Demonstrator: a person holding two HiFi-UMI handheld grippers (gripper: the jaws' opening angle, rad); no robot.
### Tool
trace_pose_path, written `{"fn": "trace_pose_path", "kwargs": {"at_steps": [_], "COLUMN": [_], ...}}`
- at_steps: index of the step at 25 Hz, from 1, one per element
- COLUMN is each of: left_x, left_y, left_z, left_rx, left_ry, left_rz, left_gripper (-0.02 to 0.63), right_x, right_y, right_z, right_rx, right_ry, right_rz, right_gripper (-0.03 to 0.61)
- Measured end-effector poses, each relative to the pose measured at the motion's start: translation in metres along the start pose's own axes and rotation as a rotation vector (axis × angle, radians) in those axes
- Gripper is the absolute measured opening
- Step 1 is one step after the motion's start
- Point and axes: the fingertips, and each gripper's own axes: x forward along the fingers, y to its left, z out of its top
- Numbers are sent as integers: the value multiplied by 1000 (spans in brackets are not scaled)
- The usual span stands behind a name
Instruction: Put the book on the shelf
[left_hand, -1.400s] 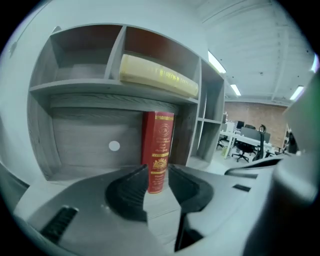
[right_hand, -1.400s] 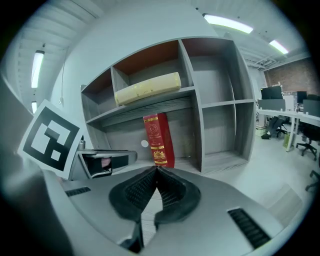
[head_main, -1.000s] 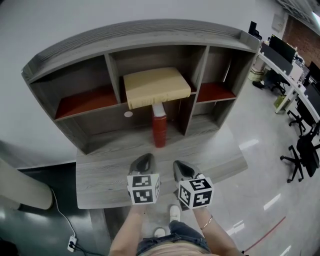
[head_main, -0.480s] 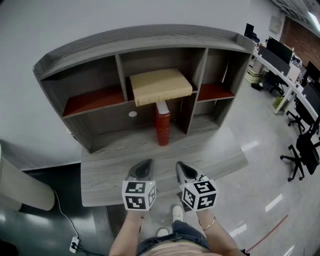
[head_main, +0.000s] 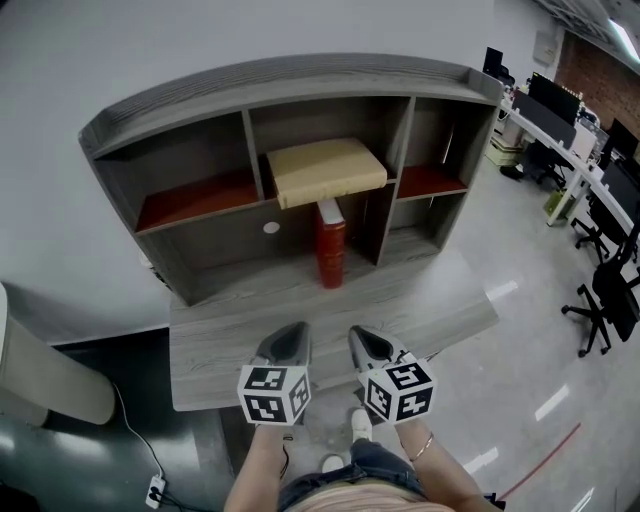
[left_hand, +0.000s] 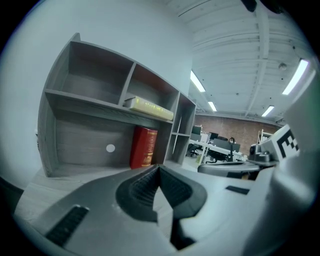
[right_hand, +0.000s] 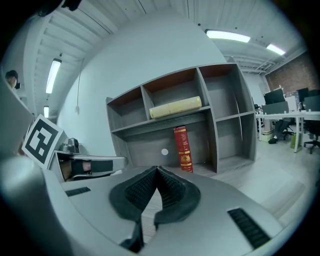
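A red book (head_main: 331, 243) stands upright in the lower middle bay of the grey wooden shelf unit (head_main: 290, 78); it also shows in the left gripper view (left_hand: 143, 147) and the right gripper view (right_hand: 183, 149). A thick cream book (head_main: 326, 171) lies flat on the middle board above it (left_hand: 148, 107) (right_hand: 175, 107). My left gripper (head_main: 288, 340) and right gripper (head_main: 363, 342) hover side by side over the desk's front edge, well short of the shelf. Both are shut with nothing between the pads.
The shelf unit stands on a grey wooden desk (head_main: 220, 340) against a white wall. Red liners cover the left (head_main: 195, 197) and right (head_main: 430, 181) shelf boards. Office desks and chairs (head_main: 600, 300) stand at the right. A cable and plug (head_main: 155, 490) lie on the floor at the left.
Both grippers have drawn back a little from the shelf toward the desk's front edge, still shut. The shelf and books sit slightly farther right in the head view.
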Motion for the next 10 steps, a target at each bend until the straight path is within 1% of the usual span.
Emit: {"fn": "trace_pose_path", "kwargs": {"at_steps": [7,10], "left_x": [-13,-17], "left_y": [-3,-6], "left_z": [-2,-1], "left_rx": [-20,-11], "left_ry": [-3,-6], "left_rz": [-19,-32], "left_gripper": [12,12], "right_x": [-8,-12], "right_y": [11,13], "right_z": [-3,-5], "right_rx": [-7,1], "right_ry": [-10,-15], "right_rz": [-11,-14], "right_gripper": [8,9]}}
